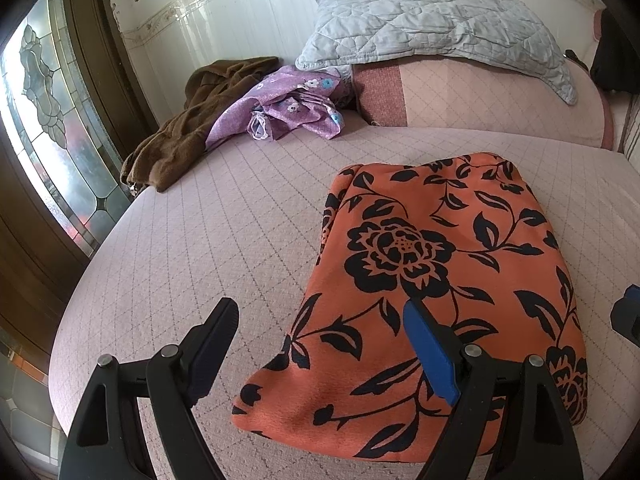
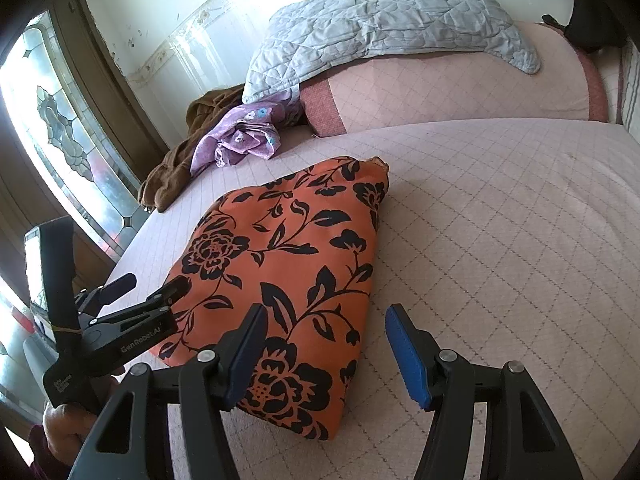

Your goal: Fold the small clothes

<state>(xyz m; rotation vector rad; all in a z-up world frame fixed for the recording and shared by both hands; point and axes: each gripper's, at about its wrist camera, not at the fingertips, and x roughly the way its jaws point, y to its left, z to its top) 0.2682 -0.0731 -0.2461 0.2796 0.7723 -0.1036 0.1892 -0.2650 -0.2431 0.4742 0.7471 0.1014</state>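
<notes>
I am looking down over a bed (image 1: 248, 216) covered in a pale pink quilted spread with a diamond stitch pattern. Behind it runs a white wall (image 1: 224, 20) with a floral border strip, and on the left stands a dark wooden door with a leaded stained-glass pane (image 1: 48, 104), daylight coming through it.

On the bed I count one orange cloth with black flowers (image 1: 436, 280), lying folded into a flat, roughly rectangular packet near the front edge of the mattress. At the head end I count one large pink pillow (image 1: 492, 96) with one grey quilted cover (image 1: 432, 28) draped on top of it. Left of the pillow lie two more loose garments, touching each other: one purple floral piece (image 1: 288, 108), crumpled, and one brown one (image 1: 188, 120), hanging over the bed's side.

I have two tongs in view. My left gripper (image 1: 320, 316) stands released, one finger over bare spread and the blue-padded one over the orange cloth, nothing pinched. My right gripper (image 2: 324, 328) is also spread apart and holds nothing, its left finger above the cloth's near corner, its right finger over bare spread. In the right wrist view a hand (image 2: 68, 424) grips the left tool's handle.
</notes>
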